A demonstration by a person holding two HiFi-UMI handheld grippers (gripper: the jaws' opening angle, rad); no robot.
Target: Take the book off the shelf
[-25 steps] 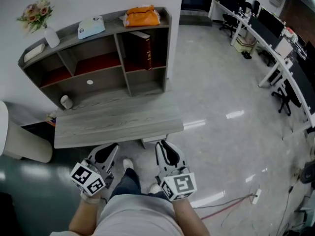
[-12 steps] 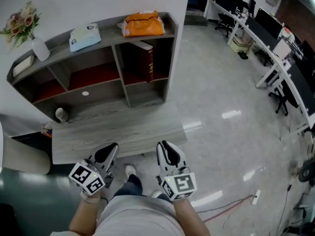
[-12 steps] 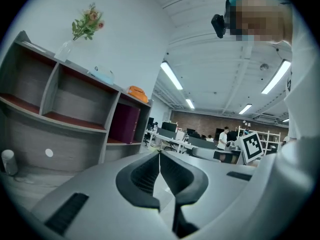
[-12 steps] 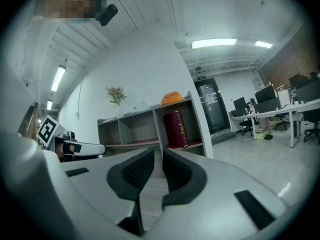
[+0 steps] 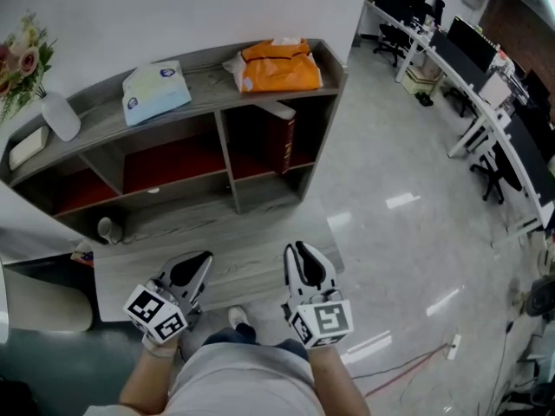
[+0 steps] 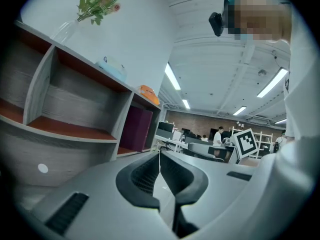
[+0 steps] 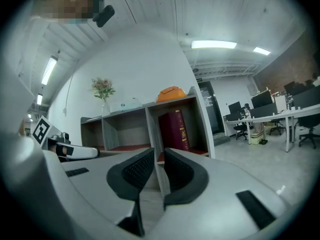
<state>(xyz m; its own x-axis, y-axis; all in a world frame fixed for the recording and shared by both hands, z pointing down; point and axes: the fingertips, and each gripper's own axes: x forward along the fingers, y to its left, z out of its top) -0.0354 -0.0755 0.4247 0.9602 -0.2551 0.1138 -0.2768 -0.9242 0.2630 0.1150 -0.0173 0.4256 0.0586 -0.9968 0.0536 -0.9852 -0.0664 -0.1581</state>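
A dark red book (image 5: 283, 140) leans upright in the upper right compartment of a grey wooden shelf (image 5: 225, 159). The right gripper view shows the same book (image 7: 173, 130) straight ahead, and it appears to the left gripper as a purplish block (image 6: 136, 129). Both grippers hang low near the person's body, well short of the shelf. My left gripper (image 5: 196, 263) is shut with nothing in it, its pads (image 6: 150, 170) meeting. My right gripper (image 5: 300, 253) is also shut and empty, pointing toward the book compartment (image 7: 159, 153).
On the shelf top lie an orange bag (image 5: 278, 66), a light blue pack (image 5: 154, 86) and a vase with flowers (image 5: 58, 114). A white cup (image 5: 106, 229) stands in the lower left compartment. A low grey bench (image 5: 260, 263) fronts the shelf. Office desks (image 5: 486, 68) line the right; a cable (image 5: 408, 358) crosses the floor.
The shelf has grown larger and shifted right in the head view as the person came closer. Both grippers stay low near the body, still shut.
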